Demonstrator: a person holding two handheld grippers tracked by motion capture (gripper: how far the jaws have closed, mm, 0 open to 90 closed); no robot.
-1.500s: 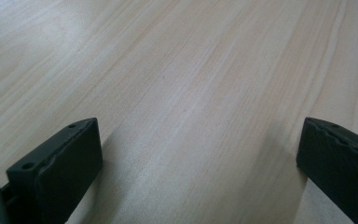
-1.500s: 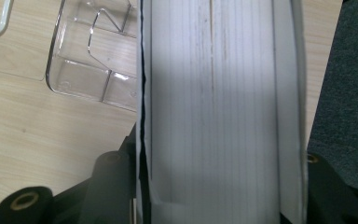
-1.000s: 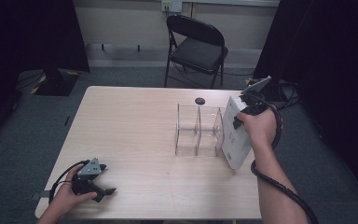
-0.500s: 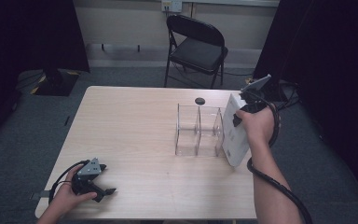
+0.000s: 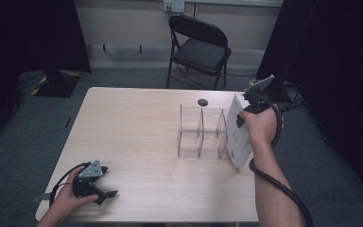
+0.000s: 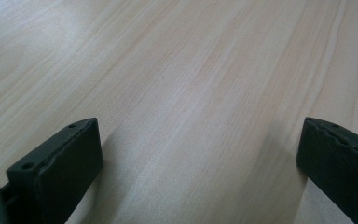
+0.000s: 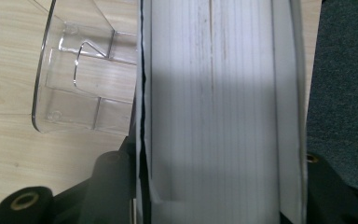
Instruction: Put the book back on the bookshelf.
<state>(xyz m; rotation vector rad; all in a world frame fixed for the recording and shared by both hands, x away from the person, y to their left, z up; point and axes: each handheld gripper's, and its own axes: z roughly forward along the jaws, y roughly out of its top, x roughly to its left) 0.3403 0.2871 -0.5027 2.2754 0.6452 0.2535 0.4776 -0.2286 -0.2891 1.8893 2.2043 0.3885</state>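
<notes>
A thick white book (image 5: 238,135) stands on its edge at the table's right side, leaning against the right end of a clear acrylic divider rack (image 5: 202,132). My right gripper (image 5: 244,116) is shut on the book's top from above. In the right gripper view the book's page block (image 7: 214,107) sits between the two black jaws, with the rack (image 7: 84,79) to its left. My left gripper (image 5: 105,189) lies on the table near the front left corner. It is open, and bare wood shows between its jaws (image 6: 200,154).
The wooden table (image 5: 132,123) carries a small black disc (image 5: 202,102) behind the rack. The book stands close to the table's right edge. A black folding chair (image 5: 198,47) stands beyond the far edge on grey carpet.
</notes>
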